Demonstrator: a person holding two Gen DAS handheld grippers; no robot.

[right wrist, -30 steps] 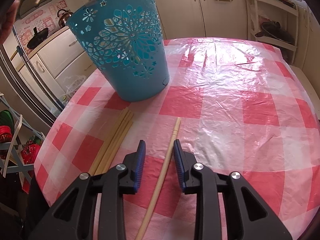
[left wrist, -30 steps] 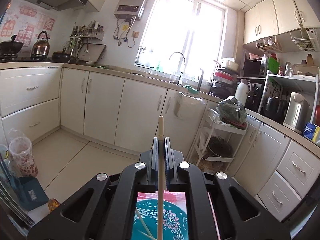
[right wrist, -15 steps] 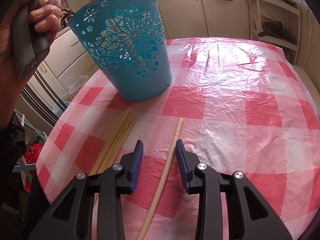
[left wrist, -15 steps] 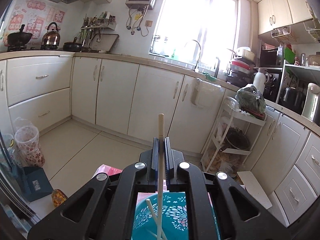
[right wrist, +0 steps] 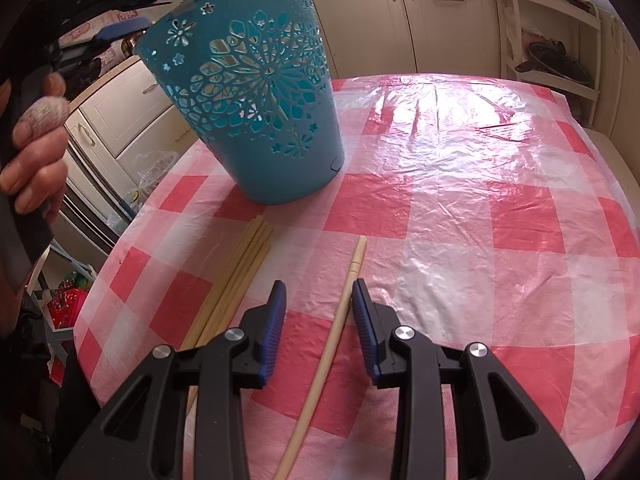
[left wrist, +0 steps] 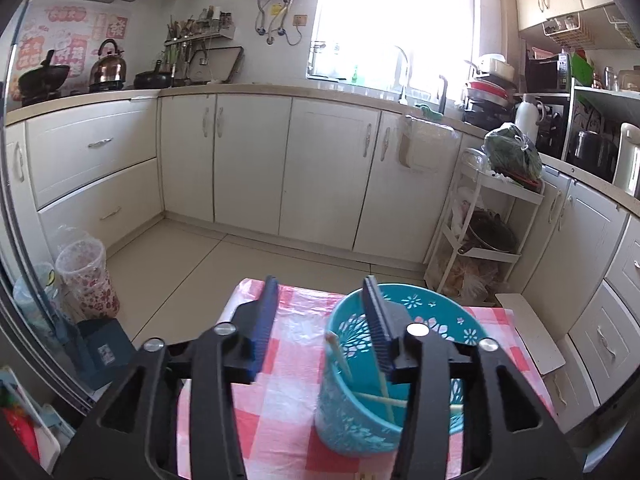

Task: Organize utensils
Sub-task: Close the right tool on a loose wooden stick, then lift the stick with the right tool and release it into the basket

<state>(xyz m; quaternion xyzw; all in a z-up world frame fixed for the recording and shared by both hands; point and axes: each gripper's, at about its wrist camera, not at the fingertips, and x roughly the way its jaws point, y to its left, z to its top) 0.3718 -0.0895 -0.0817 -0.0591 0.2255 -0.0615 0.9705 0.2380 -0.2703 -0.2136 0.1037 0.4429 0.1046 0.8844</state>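
Note:
A teal perforated basket [right wrist: 256, 104] stands on the red-and-white checked table [right wrist: 460, 200]. In the left wrist view the basket [left wrist: 360, 420] holds a few wooden chopsticks [left wrist: 340, 356]. My left gripper [left wrist: 320, 292] is open and empty, just above the basket's rim; it also shows in the right wrist view [right wrist: 120, 32]. My right gripper [right wrist: 318, 292] is open, low over the table, with a single chopstick [right wrist: 336, 320] lying between its fingers. A bundle of several chopsticks [right wrist: 236, 280] lies to its left.
The table's left edge [right wrist: 104, 264] is close to the bundle. Kitchen cabinets [left wrist: 320, 168], a white rack [left wrist: 480, 232] and a floral bin [left wrist: 86, 276] stand on the floor beyond the table.
My left gripper has opened and let go of the chopstick it held; the chopstick has dropped into the basket. The right gripper has edged forward along the single chopstick, still open.

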